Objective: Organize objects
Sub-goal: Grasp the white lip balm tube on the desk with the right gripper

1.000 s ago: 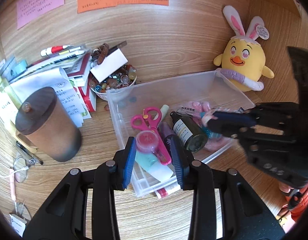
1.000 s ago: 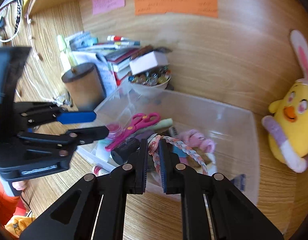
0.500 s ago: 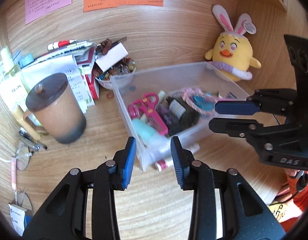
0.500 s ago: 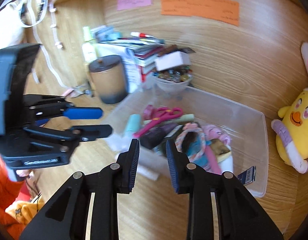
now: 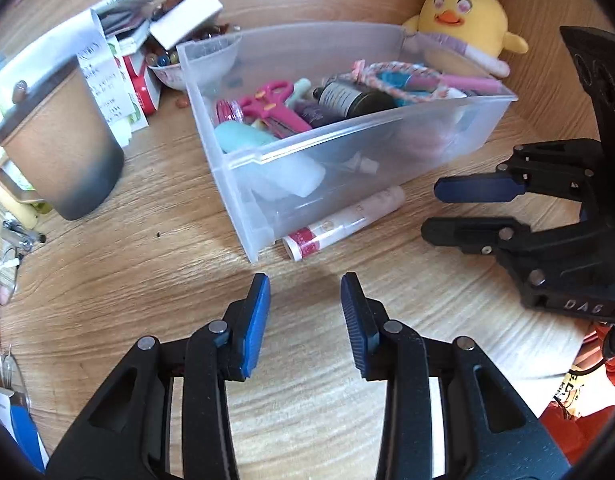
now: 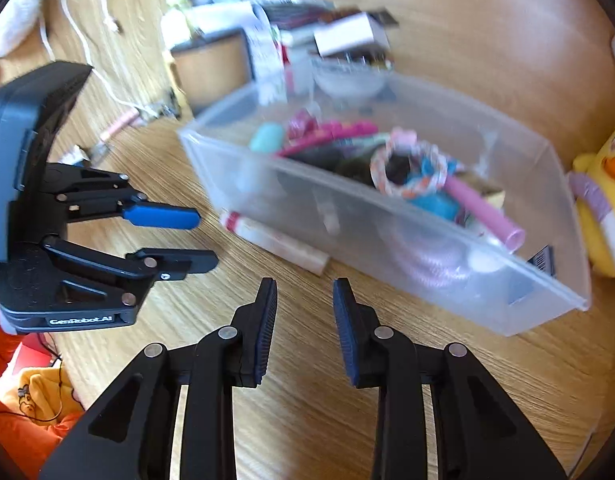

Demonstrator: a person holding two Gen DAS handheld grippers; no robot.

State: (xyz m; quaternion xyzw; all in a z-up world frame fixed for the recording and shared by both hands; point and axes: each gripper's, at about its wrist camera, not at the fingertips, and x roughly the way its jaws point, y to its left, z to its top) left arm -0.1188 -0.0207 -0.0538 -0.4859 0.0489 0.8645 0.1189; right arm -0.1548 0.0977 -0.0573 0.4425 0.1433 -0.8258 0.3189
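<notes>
Two hand-held grippers hover low over a wooden desk, both empty with jaws spread apart. The left gripper (image 5: pixel 305 292) points at the near corner of a clear plastic bin (image 5: pixel 347 160); the right gripper (image 6: pixel 305 296) sits beside it. The bin holds pink scissors (image 5: pixel 273 106), a dark bottle (image 5: pixel 355 98) and a braided ring (image 6: pixel 409 168). A white tube (image 5: pixel 343 222) lies against its front wall.

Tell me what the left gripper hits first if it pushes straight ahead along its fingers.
Probably the tube lying on the desk against the clear bin. The left gripper is open and empty, pointing at the tube's red end and the bin's near corner; depth is unclear.
</notes>
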